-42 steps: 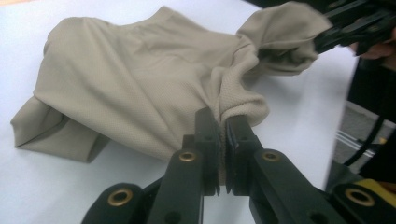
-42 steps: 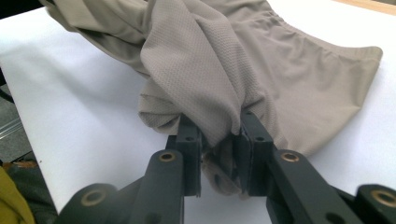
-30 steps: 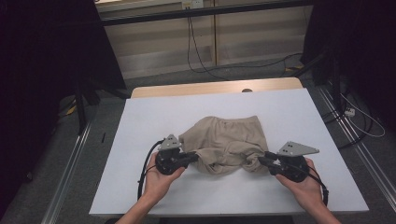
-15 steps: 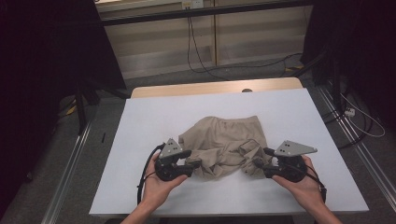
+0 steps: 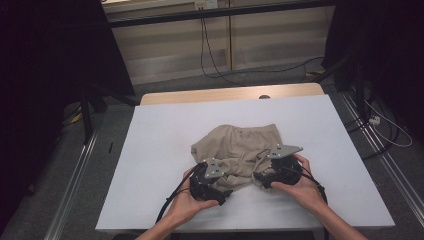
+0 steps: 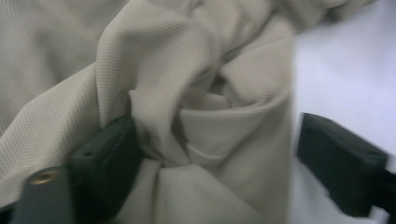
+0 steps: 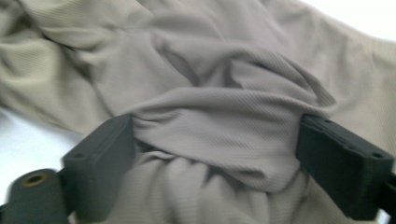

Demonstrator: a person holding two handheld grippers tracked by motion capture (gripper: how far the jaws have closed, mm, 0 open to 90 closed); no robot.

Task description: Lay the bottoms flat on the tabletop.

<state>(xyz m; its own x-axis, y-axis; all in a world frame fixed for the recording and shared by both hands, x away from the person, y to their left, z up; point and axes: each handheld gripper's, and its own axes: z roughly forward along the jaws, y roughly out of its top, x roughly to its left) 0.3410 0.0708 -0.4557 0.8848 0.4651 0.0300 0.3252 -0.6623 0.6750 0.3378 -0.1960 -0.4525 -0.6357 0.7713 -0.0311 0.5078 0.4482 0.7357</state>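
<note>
Now we spread both grippers' jaws, just opening: left gripper (image 5: 223, 186) and right gripper (image 5: 260, 177) release the crumpled beige knit garment (image 5: 242, 145), folds loose between them, onto the white table (image 5: 160, 150).

Both grippers' jaws opened; cloth (image 5: 240, 150) bunched inward.

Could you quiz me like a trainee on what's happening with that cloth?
1. True or false: the beige garment lies folded flat.
2. What covers the table? A) white sheet B) green mat
3. How do the jaws of the left gripper and right gripper stand?

Key: 1. False, it is bunched and creased. 2. A. 3. Both wide apart, having just been opening, with cloth lying between them unpinched.
</note>
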